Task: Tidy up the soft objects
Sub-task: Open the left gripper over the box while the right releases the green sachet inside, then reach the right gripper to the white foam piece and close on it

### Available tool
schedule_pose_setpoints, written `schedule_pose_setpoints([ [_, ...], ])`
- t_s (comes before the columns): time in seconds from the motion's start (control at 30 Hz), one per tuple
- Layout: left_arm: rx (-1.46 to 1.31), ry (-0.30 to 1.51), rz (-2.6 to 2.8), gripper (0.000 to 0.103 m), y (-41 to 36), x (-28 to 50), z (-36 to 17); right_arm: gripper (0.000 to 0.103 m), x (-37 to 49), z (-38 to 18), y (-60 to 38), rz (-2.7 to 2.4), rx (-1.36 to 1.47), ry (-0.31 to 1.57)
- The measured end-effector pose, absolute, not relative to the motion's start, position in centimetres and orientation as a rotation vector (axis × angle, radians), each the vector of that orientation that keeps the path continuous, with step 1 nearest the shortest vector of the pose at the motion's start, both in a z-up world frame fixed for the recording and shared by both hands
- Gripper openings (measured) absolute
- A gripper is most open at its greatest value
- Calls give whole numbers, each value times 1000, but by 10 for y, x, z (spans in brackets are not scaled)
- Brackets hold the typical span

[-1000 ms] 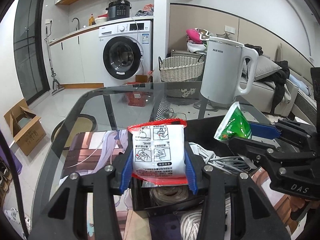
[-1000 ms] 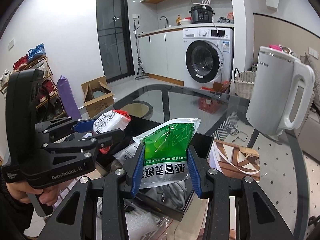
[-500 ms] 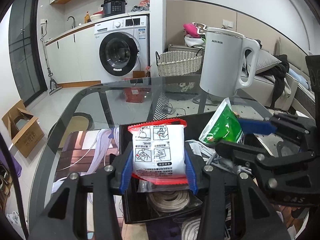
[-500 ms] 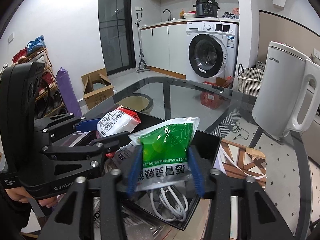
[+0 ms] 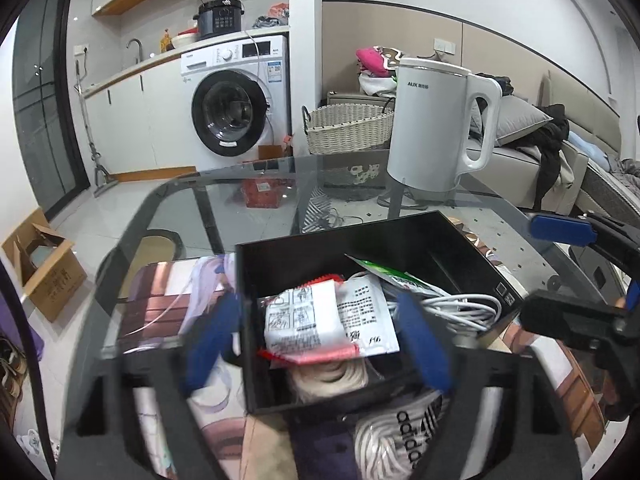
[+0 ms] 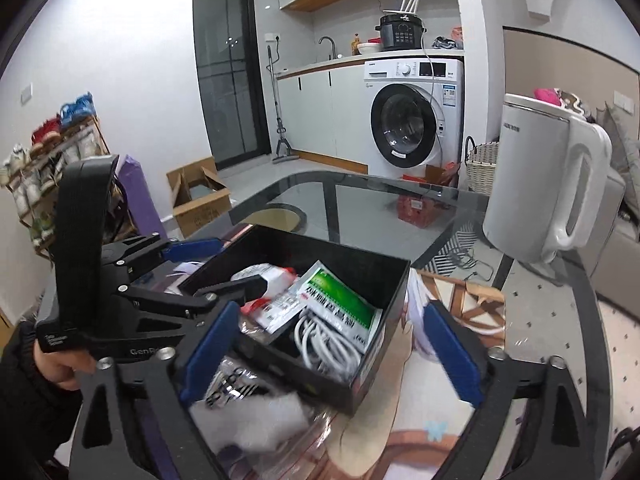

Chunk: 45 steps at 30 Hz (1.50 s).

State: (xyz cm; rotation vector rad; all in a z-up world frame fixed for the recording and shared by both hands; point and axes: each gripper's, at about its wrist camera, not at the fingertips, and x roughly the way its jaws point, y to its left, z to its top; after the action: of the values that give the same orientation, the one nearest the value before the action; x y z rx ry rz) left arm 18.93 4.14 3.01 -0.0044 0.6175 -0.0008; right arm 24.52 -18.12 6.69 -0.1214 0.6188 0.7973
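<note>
Nearest you, both grippers are spread wide and hold nothing: your left gripper (image 5: 316, 344) straddles the near wall of the black box (image 5: 404, 236), and your right gripper (image 6: 328, 348) hangs over the box's near right corner. Inside the box, the white packet with red edges (image 5: 316, 324) lies flat on top at the near side, partly covering a coil of white cable (image 5: 460, 308). The green and white packet (image 6: 340, 300) lies beside it toward the box's middle, over the cable. The box sits on the glass table (image 5: 224, 200). At the table's far right edge stands a white kettle (image 5: 436, 128).
</note>
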Motion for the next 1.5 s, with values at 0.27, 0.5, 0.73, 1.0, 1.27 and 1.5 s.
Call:
schedule_pose_setpoints([
  [0.27, -38, 602, -16, 103, 45, 151, 34, 102, 211, 62, -201, 792, -111, 648],
  [0.5, -49, 617, -11, 103, 47, 124, 33, 102, 185, 50, -205, 789, -130, 670],
  [0.73, -25, 607, -7, 103, 45, 103, 35, 102, 175, 41, -197, 798, -153, 693],
  [1.0, -49, 625, 6, 103, 57, 95, 23, 103, 172, 31, -185, 829, -189, 738],
  [1.27, -42, 637, 9, 103, 60, 98, 18, 102, 164, 20, -171, 886, -263, 771],
  [1.5, -45, 647, 13, 103, 62, 99, 15, 102, 167, 12, -155, 897, -313, 789],
])
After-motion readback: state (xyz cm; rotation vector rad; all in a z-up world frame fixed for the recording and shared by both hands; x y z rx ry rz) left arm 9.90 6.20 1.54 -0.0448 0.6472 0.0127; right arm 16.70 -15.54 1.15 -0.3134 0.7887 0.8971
